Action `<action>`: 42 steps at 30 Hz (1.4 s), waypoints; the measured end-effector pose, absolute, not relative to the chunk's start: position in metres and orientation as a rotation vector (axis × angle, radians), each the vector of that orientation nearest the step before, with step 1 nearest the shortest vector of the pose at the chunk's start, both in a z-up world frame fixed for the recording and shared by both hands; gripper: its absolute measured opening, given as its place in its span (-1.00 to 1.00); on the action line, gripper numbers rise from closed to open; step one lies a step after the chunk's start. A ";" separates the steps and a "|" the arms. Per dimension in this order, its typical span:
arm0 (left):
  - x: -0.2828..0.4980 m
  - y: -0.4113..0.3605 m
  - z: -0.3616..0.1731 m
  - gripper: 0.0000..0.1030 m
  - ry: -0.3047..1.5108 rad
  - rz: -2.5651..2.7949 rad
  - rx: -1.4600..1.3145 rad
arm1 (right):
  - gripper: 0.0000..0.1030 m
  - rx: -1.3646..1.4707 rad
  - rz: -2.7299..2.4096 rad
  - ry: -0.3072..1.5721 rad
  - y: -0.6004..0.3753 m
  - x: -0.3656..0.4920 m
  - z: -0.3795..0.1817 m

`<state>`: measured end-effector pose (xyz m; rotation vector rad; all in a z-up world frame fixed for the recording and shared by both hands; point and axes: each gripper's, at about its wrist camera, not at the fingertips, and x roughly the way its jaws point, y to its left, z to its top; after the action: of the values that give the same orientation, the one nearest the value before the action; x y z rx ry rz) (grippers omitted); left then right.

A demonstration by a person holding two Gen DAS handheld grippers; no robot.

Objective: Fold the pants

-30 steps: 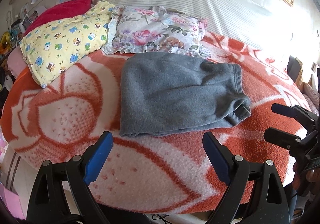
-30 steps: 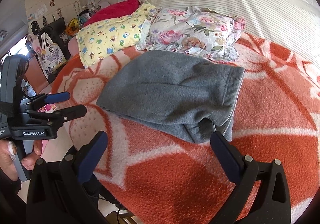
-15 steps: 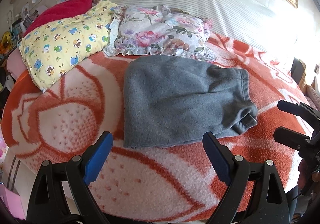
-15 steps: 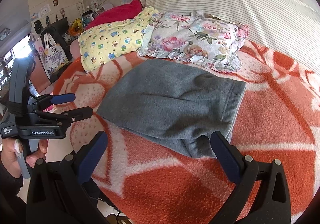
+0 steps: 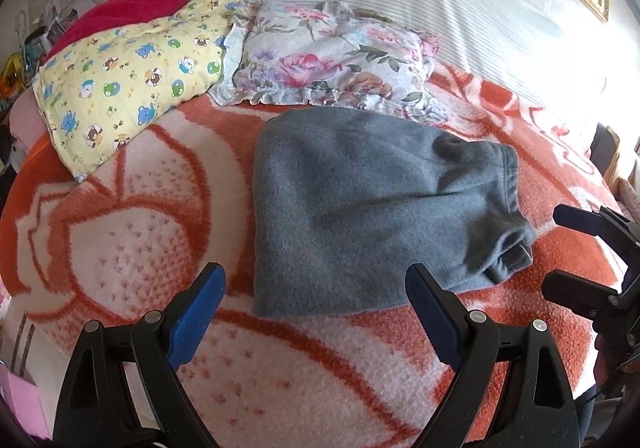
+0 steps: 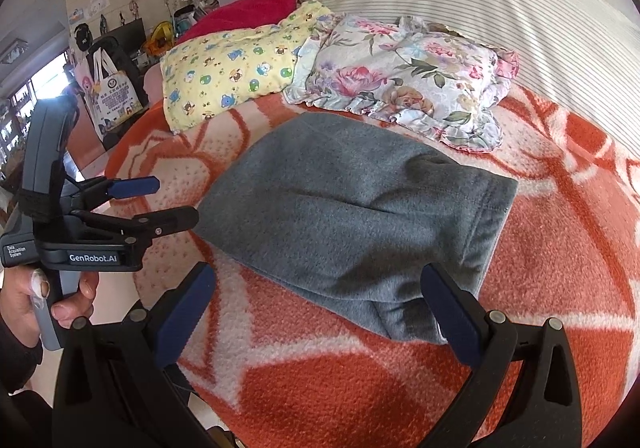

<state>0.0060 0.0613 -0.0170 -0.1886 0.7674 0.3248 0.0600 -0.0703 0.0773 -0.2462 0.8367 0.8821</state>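
Right now your left gripper (image 5: 316, 312) hangs over the near edge of the blanket (image 5: 132, 240), its blue pads spread wide and holding nothing. Your right gripper (image 6: 316, 312) is spread just as wide, also empty, with its right pad just before the near corner of the pants (image 6: 352, 212).

You can see the grey pants lying folded in a compact bundle in the middle of the orange and white blanket. Their far edge sits just beside the floral pillow (image 6: 408, 72); whether they touch you cannot tell. A yellow pillow (image 5: 128, 80) lies to the left of the floral one, well apart from the pants.

From the right wrist view, your left hand (image 6: 36, 296) grips the left tool's handle.
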 end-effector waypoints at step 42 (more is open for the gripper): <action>0.074 0.063 -0.032 0.79 0.853 0.326 -0.118 | 0.99 -0.161 0.839 0.952 -0.075 0.134 0.038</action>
<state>0.0745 0.0626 -0.0318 -0.1179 0.8526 0.3265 0.1336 -0.0747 0.0376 -0.1610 0.9518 0.8388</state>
